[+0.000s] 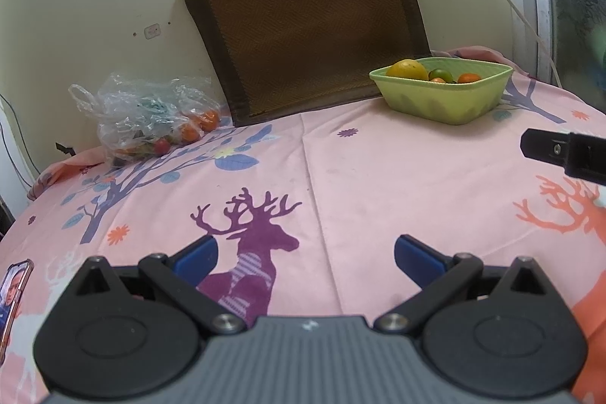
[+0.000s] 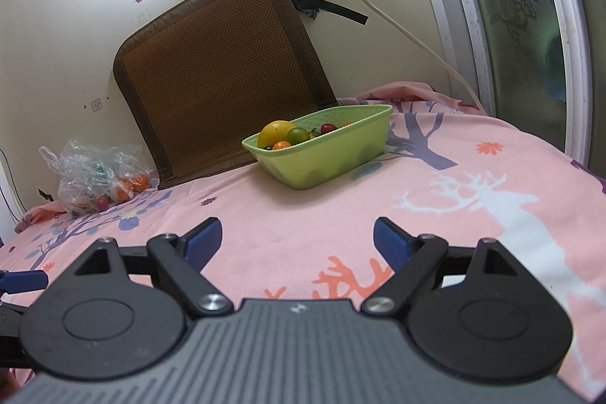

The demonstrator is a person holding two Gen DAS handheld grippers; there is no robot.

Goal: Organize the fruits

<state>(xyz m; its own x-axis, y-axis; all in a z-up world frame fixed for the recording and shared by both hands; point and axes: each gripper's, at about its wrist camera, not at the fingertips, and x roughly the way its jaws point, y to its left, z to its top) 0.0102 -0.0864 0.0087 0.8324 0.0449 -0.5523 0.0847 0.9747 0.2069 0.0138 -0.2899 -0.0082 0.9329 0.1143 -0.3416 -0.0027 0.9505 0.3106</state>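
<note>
- Left wrist view: clear plastic bag (image 1: pixel 147 116) w/ fruit inside sits upper left of frame, against the wall; orange ones (image 1: pixel 206 120) and a small red one (image 1: pixel 161 145) show through the film, rest too crumpled to tell
- Green basket (image 1: pixel 447 97) sits upper right of same frame, already w/ a big yellow fruit (image 1: pixel 407 69), a green one and small orange ones in it; right wrist view also shows a red one (image 2: pixel 328 128)
- Bag and basket well apart, brown woven mat (image 1: pixel 303 21) leaning on the wall between them
- Left gripper (image 1: pixel 306 258) spread wide, nothing held, above the purple deer print; blue pads (image 1: pixel 197 258) clear of the pink sheet (image 1: pixel 378 177)
- Right gripper (image 2: pixel 297 239) also wide open, empty; basket lies ahead, just right of centre in its frame, bag far off at mid left
- Key relation: bag lies ahead and left of left gripper, so left one looks nearer to it; basket is nearer the right one
- Bag lies slumped, handle loop (image 1: pixel 81 97) at its left end, mouth not clear from here
- Judgement: sorting partly done, fruit left in bag; next reach prob goes to bag, film may snag or drag along
- Phone (image 1: pixel 13 294) at lower left edge of left view, out of the way
</note>
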